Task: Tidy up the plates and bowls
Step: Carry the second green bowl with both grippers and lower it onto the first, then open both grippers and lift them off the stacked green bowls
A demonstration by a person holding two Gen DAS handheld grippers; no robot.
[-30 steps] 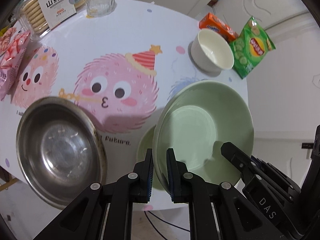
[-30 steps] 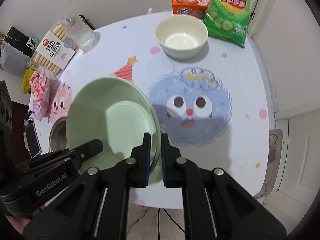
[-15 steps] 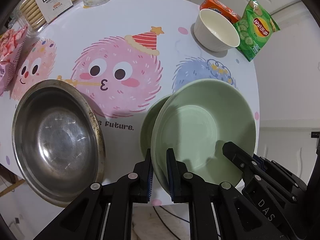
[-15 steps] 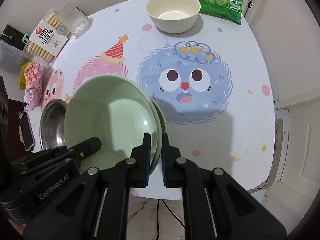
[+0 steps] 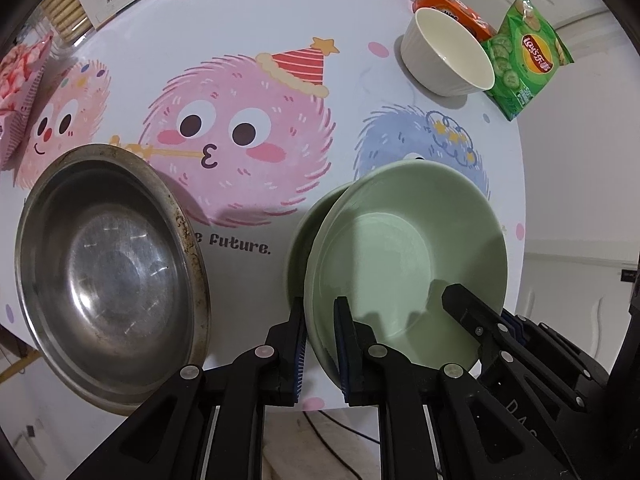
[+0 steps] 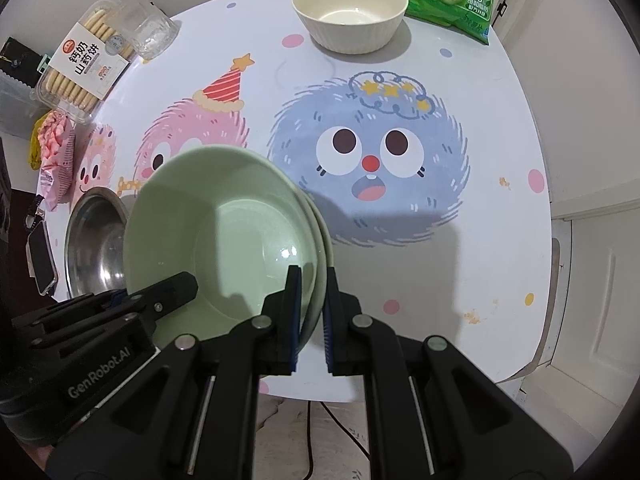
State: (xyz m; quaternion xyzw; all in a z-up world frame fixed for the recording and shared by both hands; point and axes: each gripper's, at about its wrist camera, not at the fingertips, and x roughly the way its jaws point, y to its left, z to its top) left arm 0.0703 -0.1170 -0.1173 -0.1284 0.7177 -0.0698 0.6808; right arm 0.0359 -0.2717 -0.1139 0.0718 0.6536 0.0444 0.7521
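Note:
A pale green bowl [image 5: 400,248] [image 6: 224,220] is held by its rim from two sides, just over the near edge of the round table. My left gripper [image 5: 320,312] is shut on its left rim, also showing as a black finger [image 6: 180,284] in the right wrist view. My right gripper [image 6: 312,280] is shut on the opposite rim; one of its fingers [image 5: 460,300] shows in the left wrist view. A second green dish [image 5: 302,232] [image 6: 325,236] lies directly beneath, only its edge peeking out. Whether the two touch I cannot tell.
A steel bowl [image 5: 108,260] [image 6: 92,240] sits left of the green ones. A white ribbed bowl [image 5: 448,56] [image 6: 348,12] stands at the far side by a green chips bag [image 5: 528,52] and an orange box [image 5: 452,4]. A biscuit pack [image 6: 80,72], a glass [image 6: 148,28] and a phone [image 6: 40,256] are at the left.
Both grippers have sunk with the green bowl, which now sits closer over the lower green dish. Both grips are unchanged.

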